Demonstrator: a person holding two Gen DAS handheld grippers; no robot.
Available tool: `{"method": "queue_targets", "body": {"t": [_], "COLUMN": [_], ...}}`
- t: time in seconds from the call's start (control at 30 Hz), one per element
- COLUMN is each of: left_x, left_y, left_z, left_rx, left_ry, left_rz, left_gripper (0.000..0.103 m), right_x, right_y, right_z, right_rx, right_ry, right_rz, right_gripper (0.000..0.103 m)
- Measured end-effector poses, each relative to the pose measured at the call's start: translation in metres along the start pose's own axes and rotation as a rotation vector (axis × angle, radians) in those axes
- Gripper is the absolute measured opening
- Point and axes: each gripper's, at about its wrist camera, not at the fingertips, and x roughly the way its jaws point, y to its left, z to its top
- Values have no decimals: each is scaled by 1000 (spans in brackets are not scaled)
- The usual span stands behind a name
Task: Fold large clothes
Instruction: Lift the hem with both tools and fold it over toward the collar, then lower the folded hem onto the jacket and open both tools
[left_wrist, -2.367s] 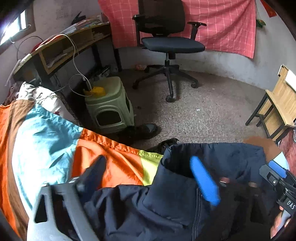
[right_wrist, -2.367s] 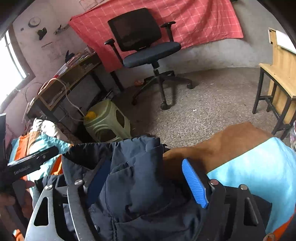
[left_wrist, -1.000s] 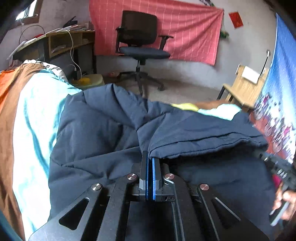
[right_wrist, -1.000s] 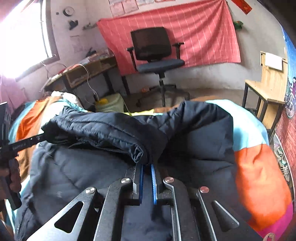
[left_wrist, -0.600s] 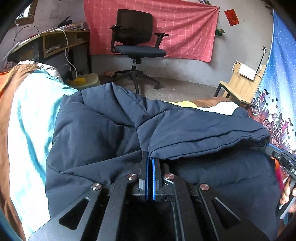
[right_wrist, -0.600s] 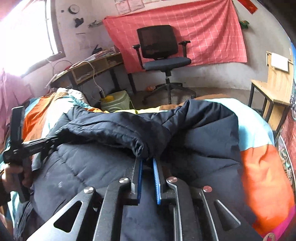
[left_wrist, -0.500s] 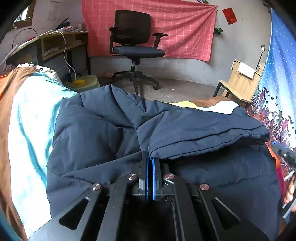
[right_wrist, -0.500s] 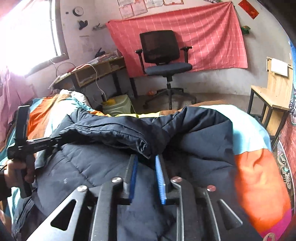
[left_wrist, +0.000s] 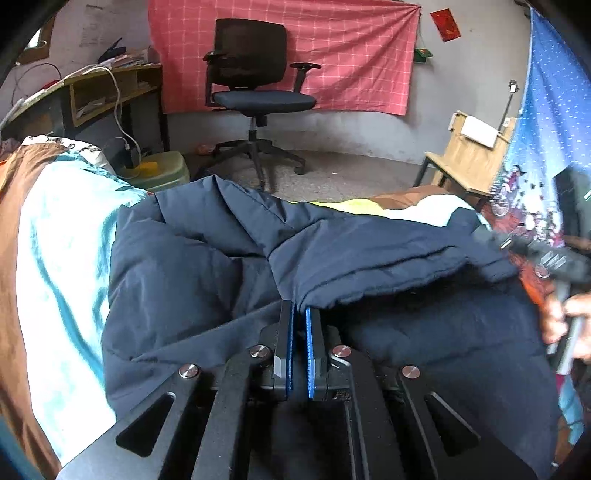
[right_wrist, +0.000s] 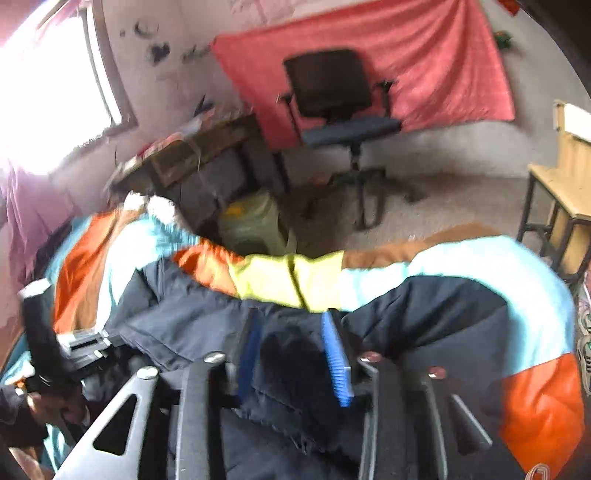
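- Since half a second ago, your right gripper (right_wrist: 295, 350) has pulled away from the folded sleeve edge, its jaws have just been opening, and they are now standing apart over dark cloth without pinching it.
- Your left gripper (left_wrist: 300, 343) is sitting nearly closed, its blue pads almost together at the hem of the folded flap; no cloth is showing between them.
- You are keeping the navy jacket (left_wrist: 192, 280) lying on the colour-block bedspread (left_wrist: 55, 258), one part folded across its body.
- Your right-wrist view is blurring.
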Motion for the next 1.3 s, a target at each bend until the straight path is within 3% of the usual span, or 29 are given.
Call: {"method": "queue_targets", "body": {"t": [0.07, 0.13, 0.2, 0.27, 0.33, 0.43, 0.53, 0.7, 0.77, 0.9, 1.07, 1.2, 1.3], "left_x": [-14, -27, -38, -36, -17, 25, 52, 75, 88, 118, 141, 133, 115], "left_y": [-1, -5, -13, -23, -39, -55, -49, -34, -34, -32, -24, -21, -15], "left_z": [0, 3, 14, 29, 45, 54, 51, 47, 46, 49, 53, 51, 52], "left_rx": [3, 20, 21, 24, 70, 158, 169, 143, 164, 183, 166, 156, 114], "left_ry": [-4, -39, -99, -108, -67, 86, 186, 259, 281, 311, 322, 278, 251], "left_rz": [-57, -81, -116, -160, -202, -193, -180, -165, -139, -96, -70, -74, -101], "left_gripper": [10, 34, 42, 42, 42, 42, 40, 27, 27, 27, 27, 26, 26], "right_x": [8, 8, 5, 2, 1, -1, 2, 28, 43, 76, 98, 100, 87], "right_y": [2, 1, -4, -8, -12, -19, -24, -28, -27, -34, -42, -41, -46], "right_z": [-12, -23, -29, -32, -34, -35, -37, -34, -30, -20, -18, -21, -21], "right_rx": [-22, -28, -20, -13, -18, -12, -19, -12, -30, -27, -7, -18, 13], "right_ry": [35, 45, 49, 57, 73, 99, 131, 220, 260, 319, 312, 304, 269], "right_rz": [-8, -1, 15, 29, 29, 38, 43, 34, 1, -50, -74, -88, -50], "right_gripper": [28, 28, 28, 28, 28, 28, 28, 28, 26, 25, 24, 24, 24]}}
